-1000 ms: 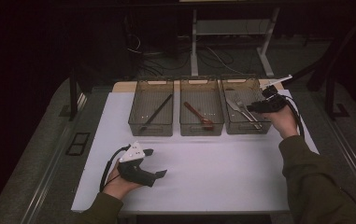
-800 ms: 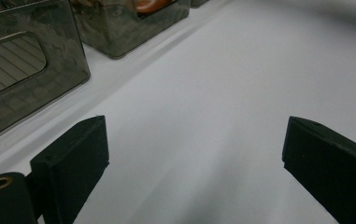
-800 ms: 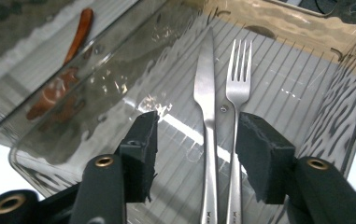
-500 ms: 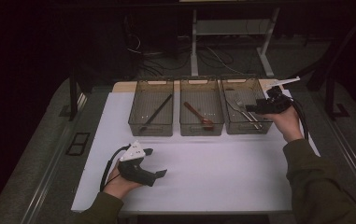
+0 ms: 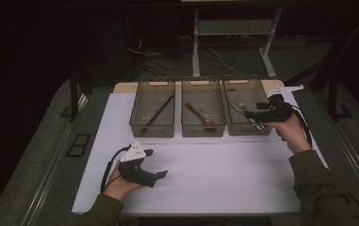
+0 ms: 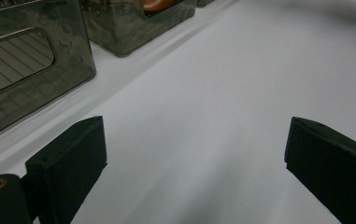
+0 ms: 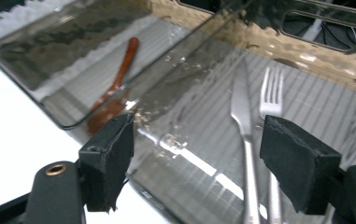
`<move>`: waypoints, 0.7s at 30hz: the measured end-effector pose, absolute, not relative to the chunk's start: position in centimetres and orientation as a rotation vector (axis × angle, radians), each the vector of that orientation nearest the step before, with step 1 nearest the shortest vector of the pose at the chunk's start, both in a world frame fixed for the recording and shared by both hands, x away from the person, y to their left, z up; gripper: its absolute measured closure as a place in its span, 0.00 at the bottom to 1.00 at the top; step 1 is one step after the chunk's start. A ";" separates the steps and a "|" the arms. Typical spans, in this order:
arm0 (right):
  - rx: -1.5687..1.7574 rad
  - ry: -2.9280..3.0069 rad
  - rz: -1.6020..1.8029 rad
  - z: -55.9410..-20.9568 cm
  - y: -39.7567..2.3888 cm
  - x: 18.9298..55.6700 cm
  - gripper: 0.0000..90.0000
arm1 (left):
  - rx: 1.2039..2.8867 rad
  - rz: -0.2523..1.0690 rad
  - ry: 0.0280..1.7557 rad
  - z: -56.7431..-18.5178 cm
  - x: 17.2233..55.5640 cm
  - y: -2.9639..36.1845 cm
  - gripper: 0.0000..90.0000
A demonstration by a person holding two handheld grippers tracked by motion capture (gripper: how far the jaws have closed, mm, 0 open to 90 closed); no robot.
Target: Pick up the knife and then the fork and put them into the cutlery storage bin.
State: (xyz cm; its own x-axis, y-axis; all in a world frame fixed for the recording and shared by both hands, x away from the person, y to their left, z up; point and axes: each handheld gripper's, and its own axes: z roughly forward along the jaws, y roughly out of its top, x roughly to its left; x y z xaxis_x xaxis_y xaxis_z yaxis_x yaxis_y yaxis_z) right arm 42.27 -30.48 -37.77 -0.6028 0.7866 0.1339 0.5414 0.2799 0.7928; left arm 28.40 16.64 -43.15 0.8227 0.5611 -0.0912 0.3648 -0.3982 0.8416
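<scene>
Smoky bin (knife, fork)

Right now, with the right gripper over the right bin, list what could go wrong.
1. The right gripper hangs open low over the right bin; drawing back, a jaw could catch the near wall and drag the bin.
2. The knife and fork lie side by side, so a careless regrasp might pinch both.

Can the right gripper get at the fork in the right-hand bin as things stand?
Probably yes: the right gripper hangs open over the open-topped bin, the fork bare below beside a knife.
</scene>
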 end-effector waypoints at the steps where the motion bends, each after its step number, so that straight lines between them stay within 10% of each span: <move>1: 1.213 2.266 1.241 -37.8 -30.4 42.0 0.26 | 2.033 0.253 0.682 -43.2 28.4 16.6 0.05; 21: 1.073 2.264 1.342 -38.6 -29.3 36.2 0.20 | 2.032 0.244 0.680 -43.1 28.3 16.5 0.05</move>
